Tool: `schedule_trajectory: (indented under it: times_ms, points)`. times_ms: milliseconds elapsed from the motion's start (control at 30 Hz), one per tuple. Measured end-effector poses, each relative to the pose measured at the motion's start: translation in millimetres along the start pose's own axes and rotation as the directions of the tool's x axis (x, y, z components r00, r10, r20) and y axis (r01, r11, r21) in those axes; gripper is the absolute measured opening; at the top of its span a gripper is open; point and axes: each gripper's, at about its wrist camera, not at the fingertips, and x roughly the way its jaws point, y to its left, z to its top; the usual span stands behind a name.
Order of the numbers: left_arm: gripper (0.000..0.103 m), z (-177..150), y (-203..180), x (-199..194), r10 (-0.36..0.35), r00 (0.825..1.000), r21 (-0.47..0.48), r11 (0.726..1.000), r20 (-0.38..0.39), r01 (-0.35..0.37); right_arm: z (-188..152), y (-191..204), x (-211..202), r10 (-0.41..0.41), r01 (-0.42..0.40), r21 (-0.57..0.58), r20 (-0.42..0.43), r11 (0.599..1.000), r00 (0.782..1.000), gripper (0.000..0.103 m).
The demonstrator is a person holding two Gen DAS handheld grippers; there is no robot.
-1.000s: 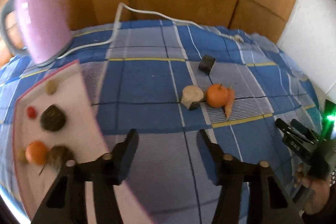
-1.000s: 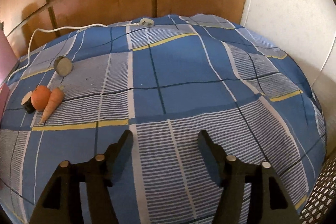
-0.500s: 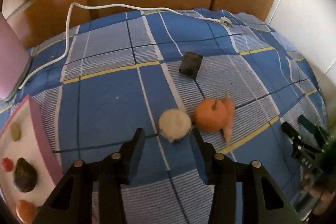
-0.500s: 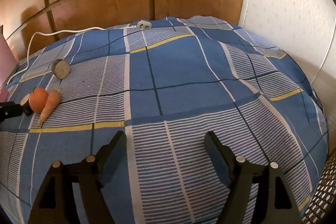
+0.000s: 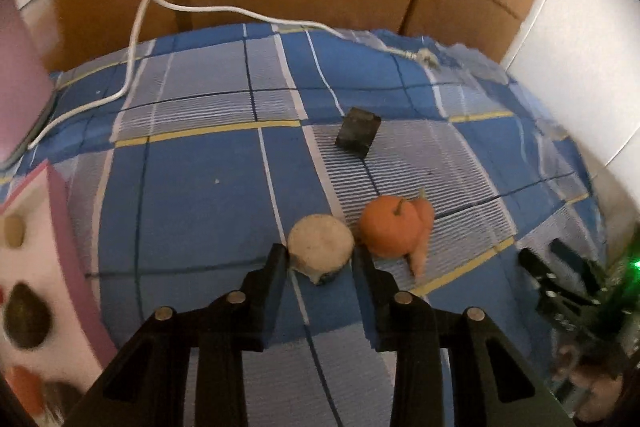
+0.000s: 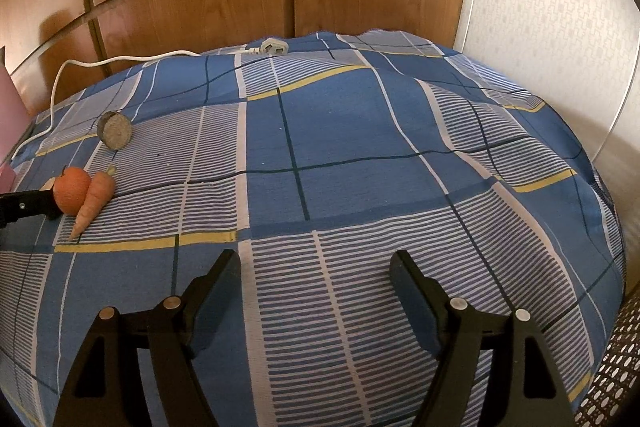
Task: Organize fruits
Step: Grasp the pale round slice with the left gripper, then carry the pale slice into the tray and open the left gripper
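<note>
Left gripper (image 5: 320, 255): 2 black fingers sit on either side of the round pale fruit (image 5: 321, 246); they look like they touch it, but a firm grip cannot be told.
Right gripper (image 6: 316, 267): wide open, holding nothing, over the striped cloth.
Orange (image 5: 389, 227): round, just right of the pale fruit, stem up.
Carrot (image 5: 423, 235): long and pointy, leaning on the orange, tip toward the camera.
Cloth (image 6: 360, 131): blue checks, soft.
Tray (image 5: 60, 211): pink rim, far left.

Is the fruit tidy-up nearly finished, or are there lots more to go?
About halfway. Several pieces already sit in the pink tray. The left tongs are open around a pale round piece. The orange, carrot and dark round slice remain on the cloth. The right tongs wait open.
</note>
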Motion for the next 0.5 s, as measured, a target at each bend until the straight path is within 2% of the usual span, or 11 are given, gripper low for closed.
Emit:
schedule_trajectory:
  times_ms: [133,300,433,500]
  points:
    - [0.034,-14,1,-24,0.023,0.999,-0.045,0.999,0.038,-0.022,-1,0,0,-0.003,0.003,-0.002,0.0,1.0,1.0,0.078]
    - [0.034,-33,17,-52,0.055,0.995,-0.151,0.988,0.078,-0.042,-1,0,-1,-0.003,0.003,-0.003,-0.004,1.0,1.0,0.078]
    - [0.034,-47,37,-78,0.096,0.987,-0.237,0.969,0.128,-0.064,0,1,0,-0.007,0.007,-0.006,-0.011,1.0,1.0,0.078]
    - [0.034,-54,54,-93,0.125,0.98,-0.297,0.952,0.153,-0.075,1,1,0,-0.008,0.008,-0.007,-0.012,1.0,1.0,0.078]
